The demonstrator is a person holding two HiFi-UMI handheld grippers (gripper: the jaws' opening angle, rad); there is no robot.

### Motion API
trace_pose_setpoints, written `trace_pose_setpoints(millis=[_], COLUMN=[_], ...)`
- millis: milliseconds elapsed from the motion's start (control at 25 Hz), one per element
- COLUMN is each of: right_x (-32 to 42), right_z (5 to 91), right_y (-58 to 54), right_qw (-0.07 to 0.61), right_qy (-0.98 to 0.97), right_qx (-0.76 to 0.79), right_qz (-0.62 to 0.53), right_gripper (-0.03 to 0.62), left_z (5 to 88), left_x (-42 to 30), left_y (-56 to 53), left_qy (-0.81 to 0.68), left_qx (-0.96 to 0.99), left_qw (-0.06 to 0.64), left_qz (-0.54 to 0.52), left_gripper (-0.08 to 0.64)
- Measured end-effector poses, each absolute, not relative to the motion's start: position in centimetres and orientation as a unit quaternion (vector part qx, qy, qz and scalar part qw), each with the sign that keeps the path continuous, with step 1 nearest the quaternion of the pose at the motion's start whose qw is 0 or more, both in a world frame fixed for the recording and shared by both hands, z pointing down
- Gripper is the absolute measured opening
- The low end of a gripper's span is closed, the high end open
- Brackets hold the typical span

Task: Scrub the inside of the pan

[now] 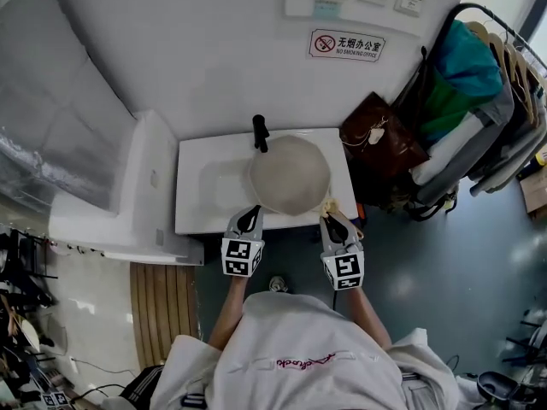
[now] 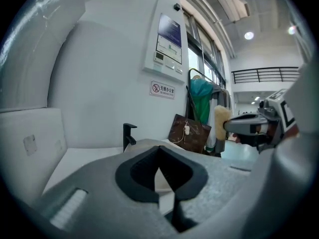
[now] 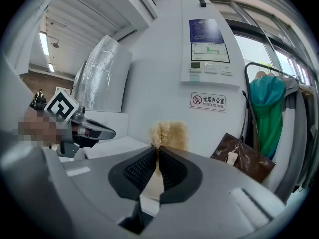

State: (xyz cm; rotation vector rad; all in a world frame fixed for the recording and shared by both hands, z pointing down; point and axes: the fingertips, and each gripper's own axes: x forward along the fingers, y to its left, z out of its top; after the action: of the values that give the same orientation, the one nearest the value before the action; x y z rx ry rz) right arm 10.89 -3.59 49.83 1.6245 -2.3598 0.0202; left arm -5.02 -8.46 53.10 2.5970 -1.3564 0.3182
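Left gripper [image 1: 249, 221] seems clamped on the near rim of the pan [image 1: 289, 173], over the sink [image 1: 205, 186]. Right gripper [image 1: 332, 225] pinches a scrubber [image 3: 169, 132]. A faucet [image 1: 259, 132] stands just behind the pan, with a brown bag [image 1: 380, 139] beside the sink.

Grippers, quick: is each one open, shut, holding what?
Left gripper: closed, apparently on the rim of the pale round pan.
Right gripper: closed on the fuzzy tan scrubbing brush.

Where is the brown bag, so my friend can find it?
Find the white sink against the wall. Just right of it, before the hanging clothes, sits the brown bag. It's the only dark brown thing there, with a pale tag dangling.
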Motion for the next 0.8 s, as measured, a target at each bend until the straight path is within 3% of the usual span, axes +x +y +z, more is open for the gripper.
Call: trace_pose_setpoints(millis=[800], right_x=[11.4], right_z=[50.3], right_y=[-12.0], right_qw=[0.134], right_qy=[-0.794], right_qx=[0.594], right_qz=[0.005], right_gripper=[0.025], left_z=[53.2], left_x=[-6.1], left_y=[-16.6], left_qy=[-0.445], left_qx=[0.885], left_qw=[0.090], left_qz=[0.106], left_gripper=[0.000])
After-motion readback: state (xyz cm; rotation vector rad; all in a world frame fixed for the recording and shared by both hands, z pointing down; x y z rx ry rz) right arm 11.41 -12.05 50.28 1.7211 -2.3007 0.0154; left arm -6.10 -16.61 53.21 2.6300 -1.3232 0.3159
